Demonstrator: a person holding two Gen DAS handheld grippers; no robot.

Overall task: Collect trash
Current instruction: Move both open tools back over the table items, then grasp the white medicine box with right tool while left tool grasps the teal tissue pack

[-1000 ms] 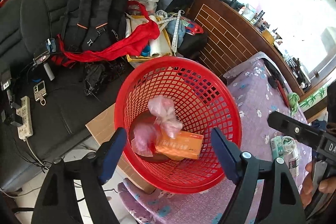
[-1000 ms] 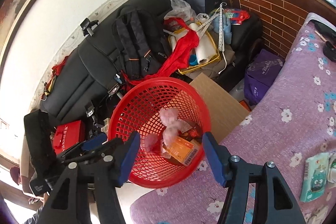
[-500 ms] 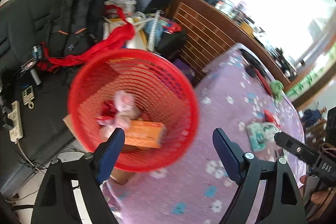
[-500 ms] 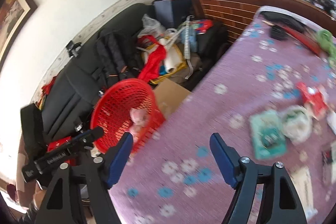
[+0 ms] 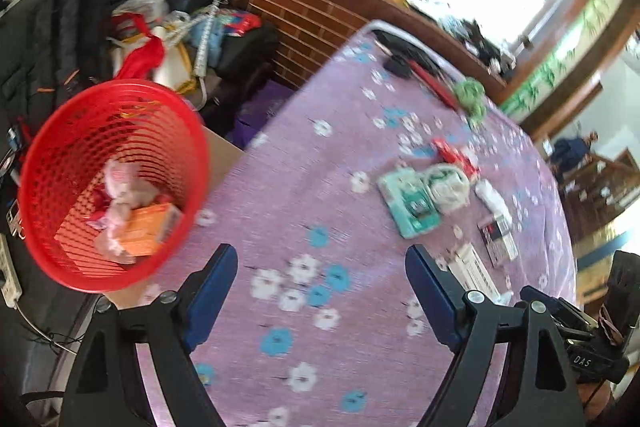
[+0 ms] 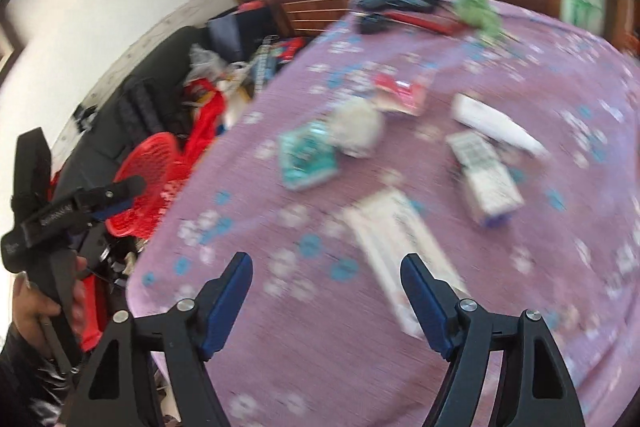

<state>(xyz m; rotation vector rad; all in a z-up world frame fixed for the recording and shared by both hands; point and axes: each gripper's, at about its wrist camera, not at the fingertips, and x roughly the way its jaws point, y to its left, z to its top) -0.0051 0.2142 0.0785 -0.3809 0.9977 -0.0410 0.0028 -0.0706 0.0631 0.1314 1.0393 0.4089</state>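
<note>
My left tool point(image 5: 320, 291) stands open, nothing between its blue pads; it hangs over the purple flowered tabletop point(image 5: 328, 155). My right tool point(image 6: 326, 291) is also open and empty; its jaws have just been opening. Ahead of the right tool lie a long white packet point(image 6: 400, 243), a small printed box point(image 6: 486, 179), a white tube point(image 6: 496, 123), a teal pouch point(image 6: 306, 157), a crumpled white wad point(image 6: 360, 127) touching it, and a red wrapper point(image 6: 402, 93). The red basket point(image 5: 116, 107) sits beside the tabletop's left edge, holding an orange box point(image 5: 150, 231) and pink plastic point(image 5: 124, 183).
</note>
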